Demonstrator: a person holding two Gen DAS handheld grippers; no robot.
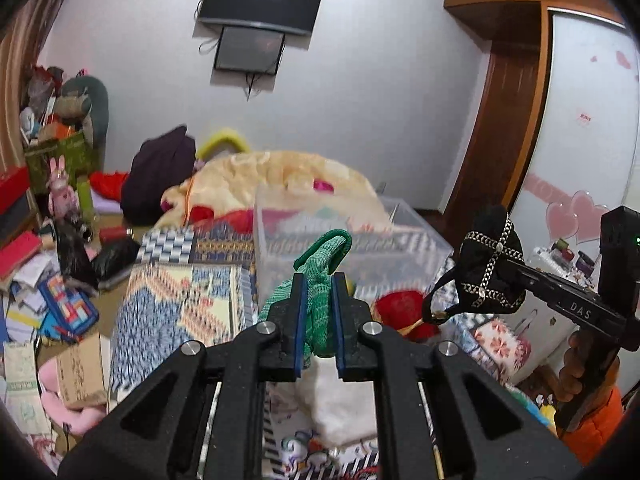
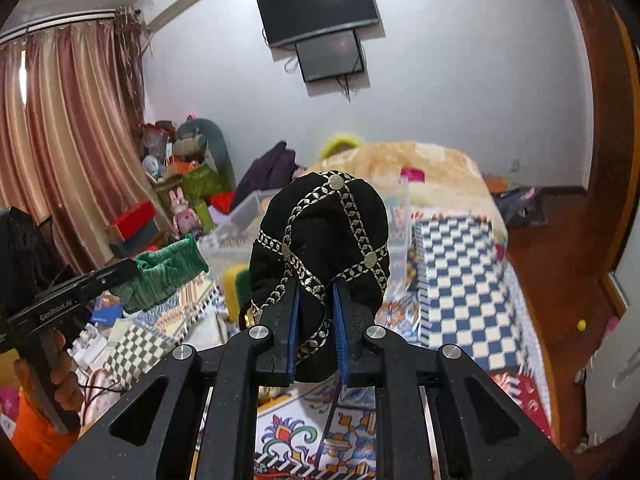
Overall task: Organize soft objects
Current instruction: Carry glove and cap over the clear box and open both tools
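My left gripper (image 1: 317,280) is shut on a green knitted cloth (image 1: 320,268), held up above the bed; it also shows in the right wrist view (image 2: 164,270) at the left. My right gripper (image 2: 316,290) is shut on a black pouch with gold chain trim (image 2: 320,236), also held in the air; the pouch shows at the right of the left wrist view (image 1: 490,268). A clear plastic bin (image 1: 344,236) stands on the bed just beyond both held items, and shows behind the pouch in the right wrist view (image 2: 240,220).
The bed has a patterned patchwork cover (image 1: 176,304) and a yellow blanket (image 1: 276,176). A red soft item (image 1: 396,308) and a white fluffy item (image 1: 344,400) lie near the bin. Clutter piles (image 1: 44,280) sit left; a wardrobe (image 1: 580,160) stands right.
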